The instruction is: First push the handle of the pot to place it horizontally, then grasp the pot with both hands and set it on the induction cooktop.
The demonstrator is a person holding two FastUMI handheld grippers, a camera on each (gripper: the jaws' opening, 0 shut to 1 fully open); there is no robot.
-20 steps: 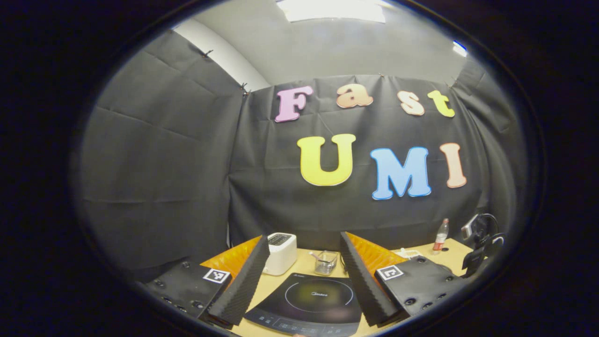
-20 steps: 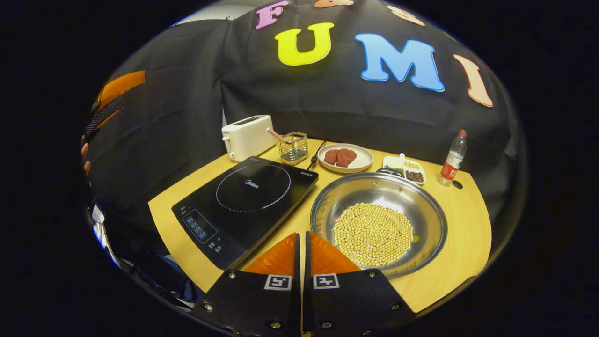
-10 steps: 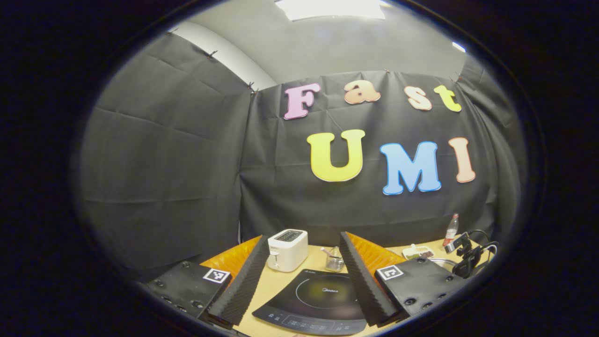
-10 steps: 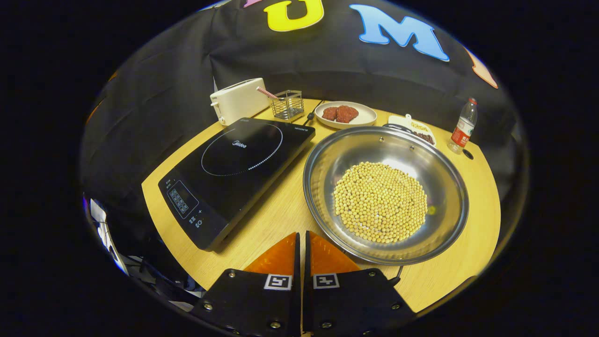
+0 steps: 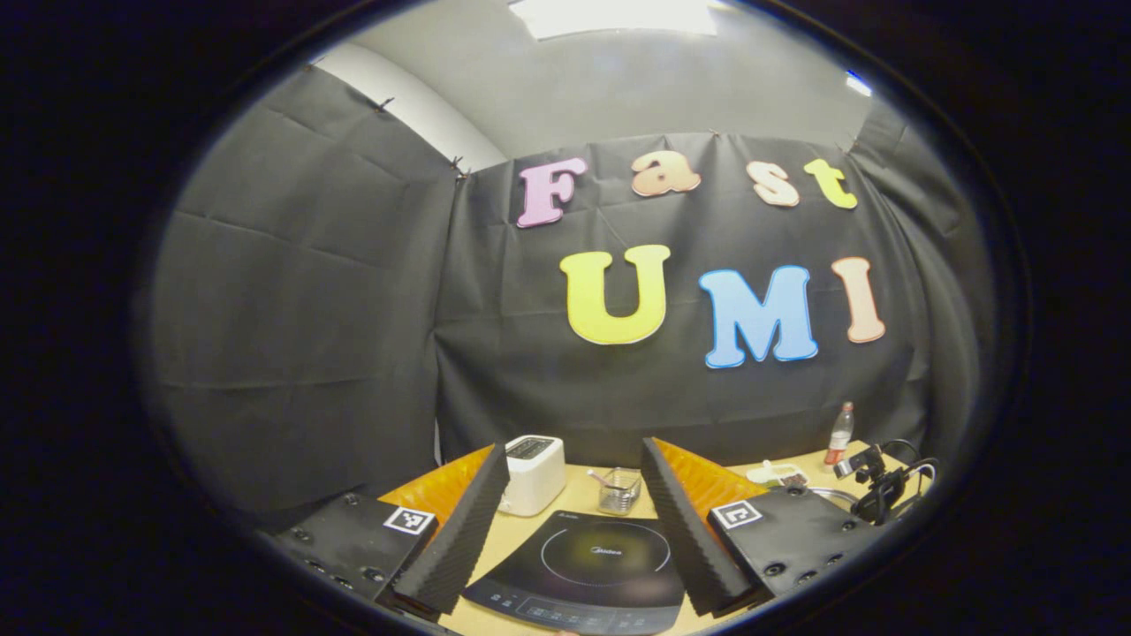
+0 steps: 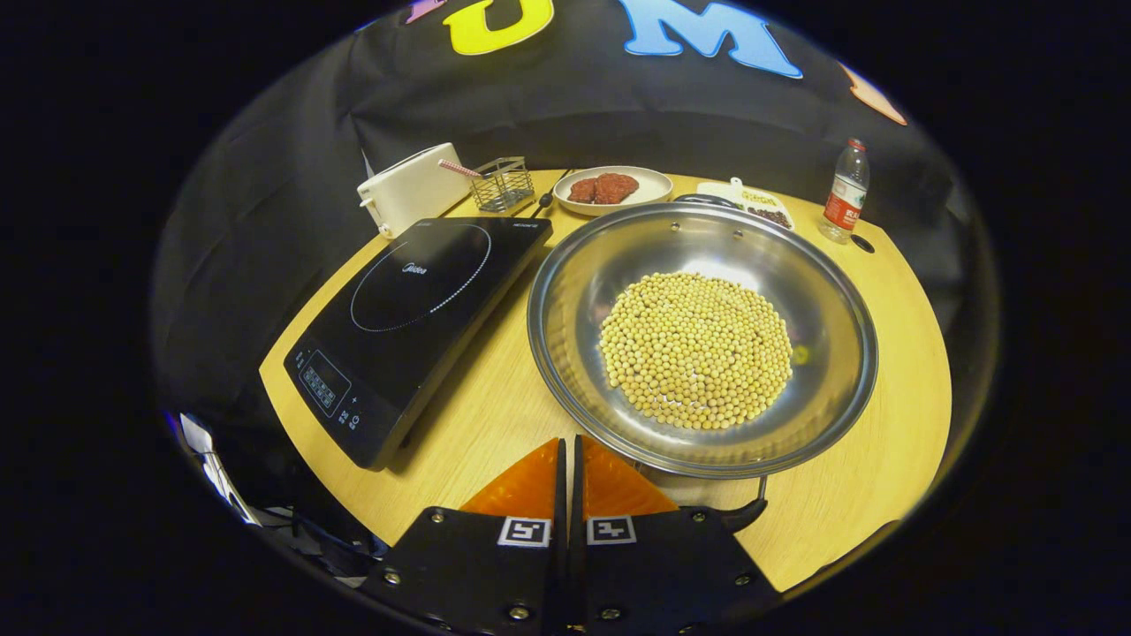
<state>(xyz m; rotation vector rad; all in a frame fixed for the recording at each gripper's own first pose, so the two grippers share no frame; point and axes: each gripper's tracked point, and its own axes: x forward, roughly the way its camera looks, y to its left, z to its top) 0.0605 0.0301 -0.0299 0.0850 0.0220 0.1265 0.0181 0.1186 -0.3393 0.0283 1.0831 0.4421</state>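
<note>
Still sitting on the bench [image 6: 495, 415], the pot [image 6: 702, 340] of beans, just ahead and slightly right of the right hand-held gripper [image 6: 570, 468]; not yet standing on the induction cooktop [image 6: 415, 327], ahead and to that gripper's left. Judging from this, barely starting: handle [image 6: 747, 511] poking out from under the pot's near rim, close beside the right fingers, apparently yet to be pushed level; both-handed lift and transfer remaining.

Going left to right: holding the left hand-held gripper [image 5: 570, 521] wide apart, raised above the bench, gripping nothing, framing the induction cooktop [image 5: 588, 574] between its fingers, with a toaster [image 5: 532, 473] farther ahead. Keeping the right hand-held gripper's fingers pressed together with only a slit between, clasping nothing, tips hovering just before the pot's near rim; touching or not, impossible to tell.
</note>
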